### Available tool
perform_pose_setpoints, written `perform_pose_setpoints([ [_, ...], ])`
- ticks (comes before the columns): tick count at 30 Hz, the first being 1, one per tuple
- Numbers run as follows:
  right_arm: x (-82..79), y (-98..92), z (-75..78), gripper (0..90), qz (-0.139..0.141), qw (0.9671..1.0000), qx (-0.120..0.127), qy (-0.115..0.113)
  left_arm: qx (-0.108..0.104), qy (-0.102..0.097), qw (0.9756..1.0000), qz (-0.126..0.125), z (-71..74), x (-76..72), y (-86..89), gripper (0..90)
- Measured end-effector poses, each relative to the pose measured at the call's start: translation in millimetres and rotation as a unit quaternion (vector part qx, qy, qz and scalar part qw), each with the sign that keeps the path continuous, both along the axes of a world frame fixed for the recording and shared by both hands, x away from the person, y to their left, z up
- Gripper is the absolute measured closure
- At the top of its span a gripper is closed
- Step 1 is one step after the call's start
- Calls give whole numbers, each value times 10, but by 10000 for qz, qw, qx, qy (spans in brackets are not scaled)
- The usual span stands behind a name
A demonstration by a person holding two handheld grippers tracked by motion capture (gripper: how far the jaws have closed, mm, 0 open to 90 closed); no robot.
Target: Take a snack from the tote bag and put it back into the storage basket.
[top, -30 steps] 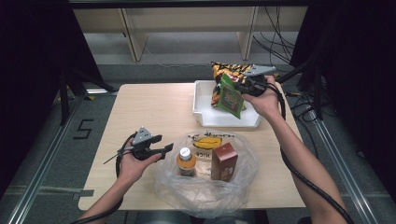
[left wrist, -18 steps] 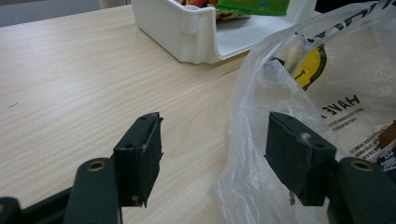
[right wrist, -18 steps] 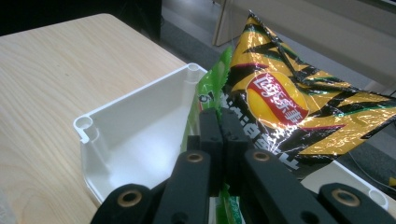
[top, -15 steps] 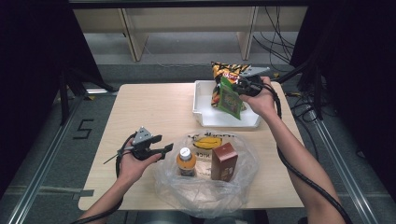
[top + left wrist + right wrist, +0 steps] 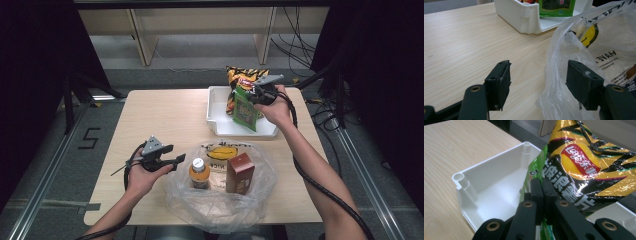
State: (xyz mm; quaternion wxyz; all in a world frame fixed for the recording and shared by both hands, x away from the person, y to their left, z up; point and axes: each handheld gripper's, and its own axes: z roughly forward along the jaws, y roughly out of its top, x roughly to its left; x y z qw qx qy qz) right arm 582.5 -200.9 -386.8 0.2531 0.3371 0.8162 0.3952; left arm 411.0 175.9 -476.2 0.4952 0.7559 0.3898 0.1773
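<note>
My right gripper [image 5: 253, 95] [image 5: 541, 191] is shut on the top edge of a green snack packet [image 5: 245, 111] [image 5: 534, 173], which hangs upright in the white tray [image 5: 215, 107] [image 5: 491, 182]. A yellow-and-black chip bag [image 5: 242, 79] [image 5: 584, 165] stands right behind the packet. My left gripper [image 5: 172, 156] [image 5: 539, 85] is open and low over the table, at the left rim of a clear plastic bag [image 5: 220, 200] [image 5: 574, 45]. The bag's edge lies loose between the jaws, near the right one.
Inside the plastic bag stand an orange-juice bottle [image 5: 199, 172] and a brown carton [image 5: 240, 172] over a printed yellow label. Bare wood table [image 5: 160, 115] spreads left of the tray. Cables trail off the right edge.
My right gripper has sunk a little with the green packet, bringing it lower into the tray. The left gripper has stayed where it was.
</note>
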Motion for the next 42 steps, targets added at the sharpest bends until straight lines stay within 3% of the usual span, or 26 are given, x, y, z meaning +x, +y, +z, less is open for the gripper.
perform_pose_setpoints([
  [2, 12, -11, -8, 900, 23, 9999, -56, 85, 1, 4, 10000, -2, -1, 1, -1, 357],
  [3, 22, 3, -33, 900, -56, 10000, 15, 1, -2, 4, 10000, -2, -1, 0, -2, 357],
  [4, 20, -11, -27, 900, -17, 9999, -56, 112, -5, 1, 10000, -4, -1, 0, -3, 357],
  [8, 42, -1, -67, 900, -77, 10000, 9, 59, 16, -8, 10000, -15, 0, -2, -4, 357],
  [12, 62, -14, -84, 897, -35, 10000, -77, 24, 28, -15, 10000, -28, -1, -1, -5, 357],
  [13, 57, -23, -74, 897, -33, 9998, -145, 105, 30, -16, 10000, -30, -1, -1, -5, 357],
  [17, 62, -24, -80, 885, -83, 9998, -154, 102, 28, -9, 10000, -25, -5, 1, -7, 357],
  [19, 73, -19, -92, 873, -91, 9998, -153, -4, 40, -9, 10000, -31, -4, 1, -8, 357],
  [22, 73, -15, -91, 858, -106, 9997, -200, 46, 39, -4, 10000, -28, -4, -1, -10, 357],
  [28, 77, -16, -97, 781, -144, 9994, -313, 44, 35, -8, 10000, -28, -3, 0, -8, 357],
  [36, 64, 23, -99, 608, -309, 9993, -217, -53, 42, -6, 10000, -36, -3, -1, -10, 357],
  [42, 48, 22, -32, 576, -362, 9992, -153, -122, 32, -9, 10000, -36, -3, 0, -10, 357],
])
